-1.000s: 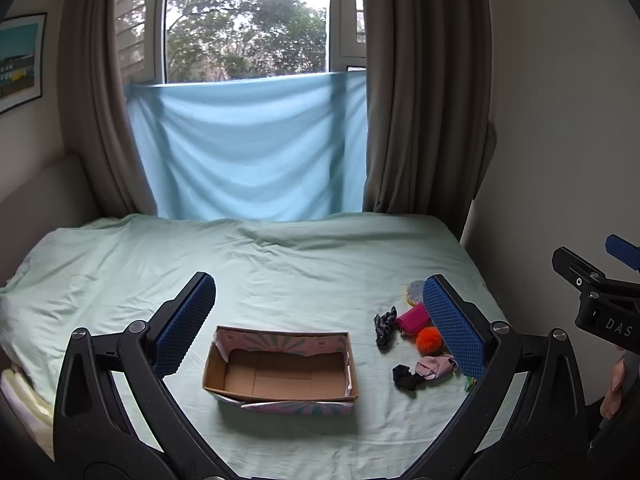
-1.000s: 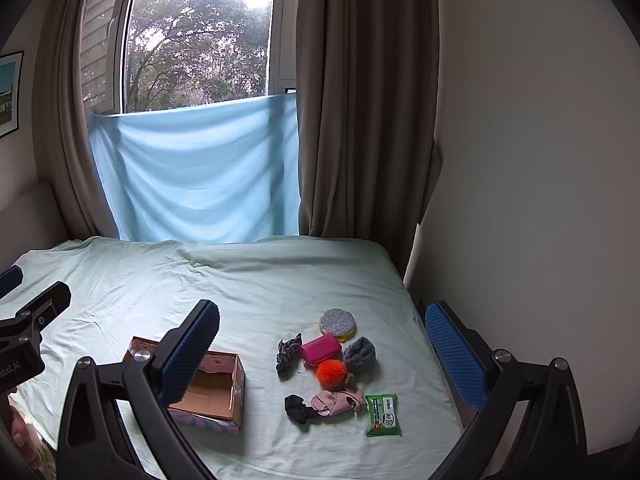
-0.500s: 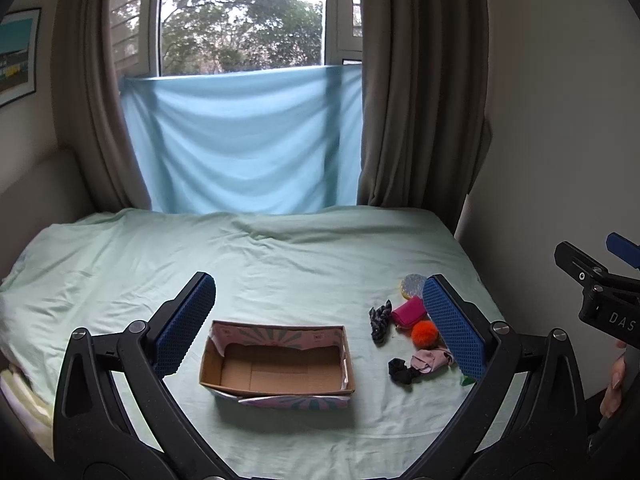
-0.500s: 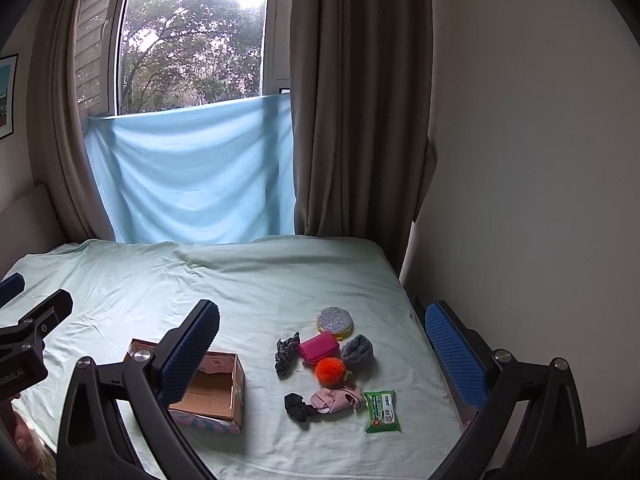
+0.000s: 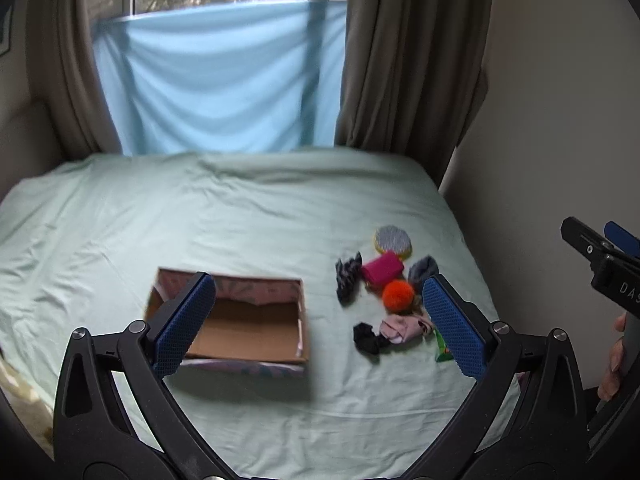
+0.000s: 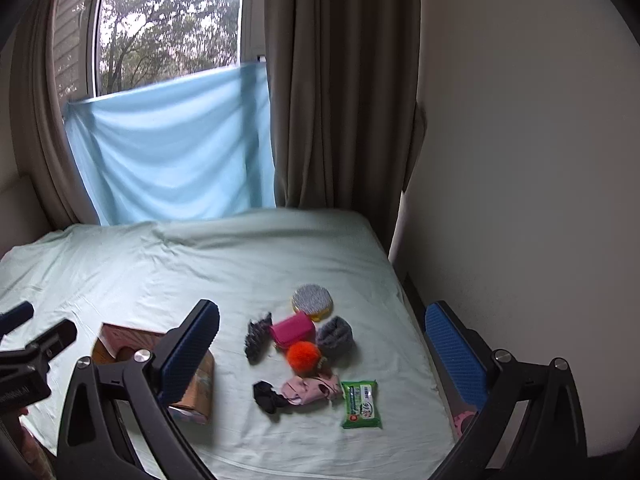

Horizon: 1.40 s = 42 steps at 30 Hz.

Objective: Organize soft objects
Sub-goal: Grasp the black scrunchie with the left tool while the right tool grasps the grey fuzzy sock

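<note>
An empty open cardboard box sits on the pale green bed sheet. To its right lies a cluster of soft items: round grey-yellow sponge, magenta pouch, dark scrunchie, grey fuzzy ball, orange pompom, pink cloth, black sock and green wipes pack. My left gripper is open and empty above the box's near side. My right gripper is open and empty, hovering over the cluster.
A wall runs along the bed's right edge. Brown curtains and a blue cloth hang at the window behind the bed. The other gripper shows at the right edge of the left wrist view.
Both grippers have moved forward and down toward the bed; the box and the soft items look larger and nearer. Nothing was grasped.
</note>
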Each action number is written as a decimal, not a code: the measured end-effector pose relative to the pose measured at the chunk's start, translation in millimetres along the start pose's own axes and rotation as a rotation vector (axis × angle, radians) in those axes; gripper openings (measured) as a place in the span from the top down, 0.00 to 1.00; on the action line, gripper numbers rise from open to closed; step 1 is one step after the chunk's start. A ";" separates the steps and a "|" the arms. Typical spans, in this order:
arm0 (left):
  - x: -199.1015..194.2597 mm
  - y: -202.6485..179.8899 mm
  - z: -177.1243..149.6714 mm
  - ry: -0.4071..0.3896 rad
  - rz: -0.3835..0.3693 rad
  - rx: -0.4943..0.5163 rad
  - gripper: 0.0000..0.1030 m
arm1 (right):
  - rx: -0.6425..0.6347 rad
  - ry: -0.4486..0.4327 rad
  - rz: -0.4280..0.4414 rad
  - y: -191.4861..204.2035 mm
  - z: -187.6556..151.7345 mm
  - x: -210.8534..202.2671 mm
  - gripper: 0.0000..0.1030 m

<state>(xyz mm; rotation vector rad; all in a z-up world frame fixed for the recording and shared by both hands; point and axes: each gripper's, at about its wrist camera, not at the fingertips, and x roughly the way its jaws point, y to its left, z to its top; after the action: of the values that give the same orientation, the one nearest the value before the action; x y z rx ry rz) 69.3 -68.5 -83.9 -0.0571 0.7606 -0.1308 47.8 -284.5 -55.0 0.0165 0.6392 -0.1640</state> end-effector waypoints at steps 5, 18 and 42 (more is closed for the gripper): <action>61.8 -30.1 -24.4 0.090 0.005 -0.021 0.00 | -0.040 0.076 0.021 -26.3 -11.9 59.3 0.00; 235.5 -94.8 -115.9 0.300 0.034 0.190 0.00 | -0.027 0.262 0.099 -57.7 -54.7 243.2 0.00; 397.3 -121.7 -206.0 0.520 -0.091 0.410 0.54 | 0.017 0.479 0.157 -45.6 -136.5 436.6 0.23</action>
<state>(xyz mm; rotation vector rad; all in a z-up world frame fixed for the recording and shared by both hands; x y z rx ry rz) 200.0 -245.1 -492.3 0.3443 1.2357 -0.3958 304.7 -384.9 -422.9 0.1253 1.1109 -0.0106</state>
